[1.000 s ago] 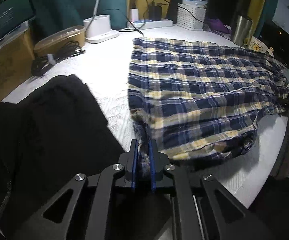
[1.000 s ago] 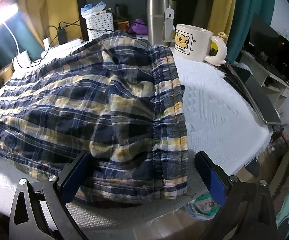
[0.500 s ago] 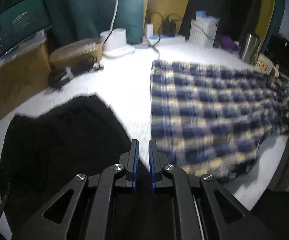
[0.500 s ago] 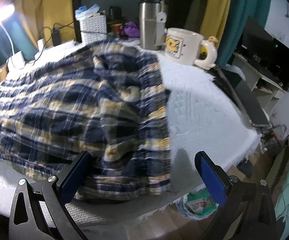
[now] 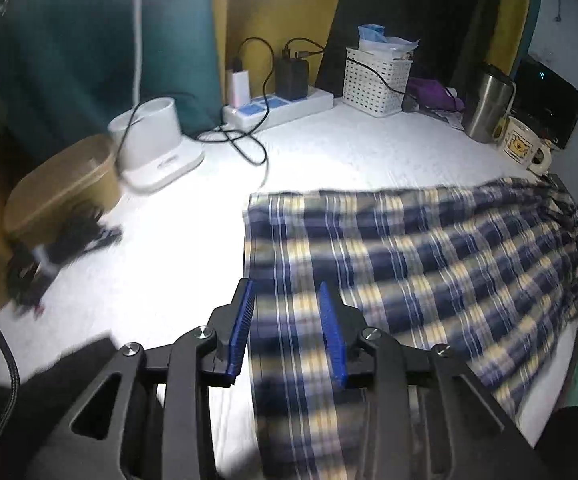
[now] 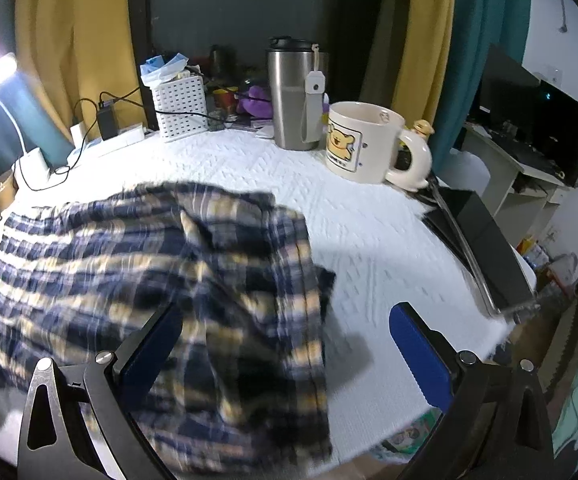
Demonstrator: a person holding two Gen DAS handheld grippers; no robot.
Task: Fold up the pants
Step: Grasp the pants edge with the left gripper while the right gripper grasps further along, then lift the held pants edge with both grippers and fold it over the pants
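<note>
Two claws are in play, and neither has hold of anything. My left claw [image 5: 287, 334] is opening, its blue pads parted with plaid cloth showing between them but not pinched. My right claw [image 6: 285, 354] stands wide open above the waistband end. The plaid pants [image 5: 409, 264] lie spread on the white desk [image 5: 329, 152], folded lengthwise as far as I can judge, with their right end nearest the cream mug [image 6: 363, 142] and their left edge well apart from the white lamp base [image 5: 157, 148].

I judge this as the gap between folds: the cloth is laid down and a fresh grasp is due. Next I would need each claw on a corner of one end, so that end can be carried over toward the mug.

Motion blur smears the plaid in both views, so layers and hems are hard to count. Nearest me, the cloth runs out of view beneath the claws.
</note>
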